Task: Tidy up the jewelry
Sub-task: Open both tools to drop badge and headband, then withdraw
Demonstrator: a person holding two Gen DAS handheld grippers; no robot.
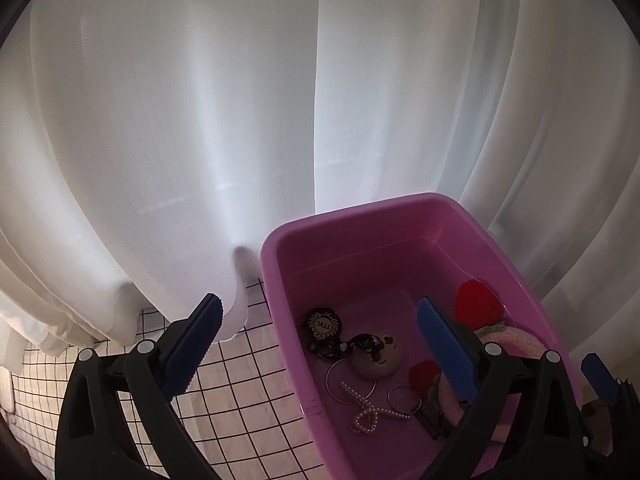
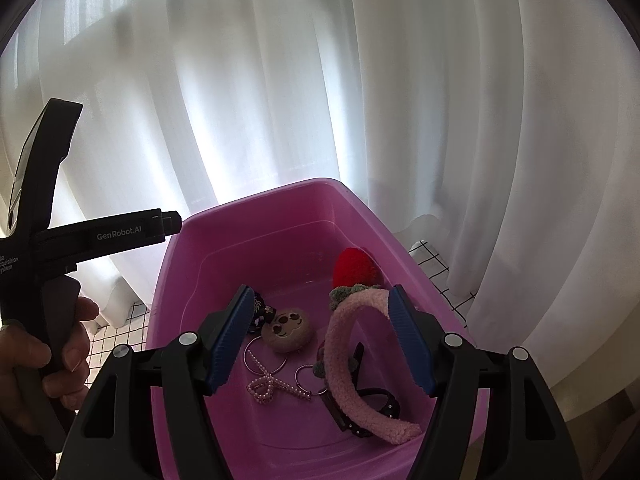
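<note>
A pink plastic tub sits on a desk covered by a white cloth with a black grid, close against a sheer white curtain that hangs behind it. All the jewelry lies loose on the tub's floor. A fluffy pink headband arches up from the floor on the tub's right side, with a red pompom strawberry at its far end and a second red one lower along the band. Under the headband lies a black strap-like piece; what it is cannot be told. Near the middle rests a round beige sloth-face charm, touching a dark patterned ribbon that runs toward a black round badge with a gold wreath at the tub's left wall. In front of the charm lie a large silver hoop, a smaller silver hoop, and a pearl-bead bow across them.

The right hand-held gripper hovers above the tub's near end, its blue-padded fingers spread wide apart and holding nothing. The left hand-held gripper is likewise spread wide and empty, one finger over the desk outside the tub's left wall, the other over the tub. A bare hand grips its black handle at the tub's left side.
</note>
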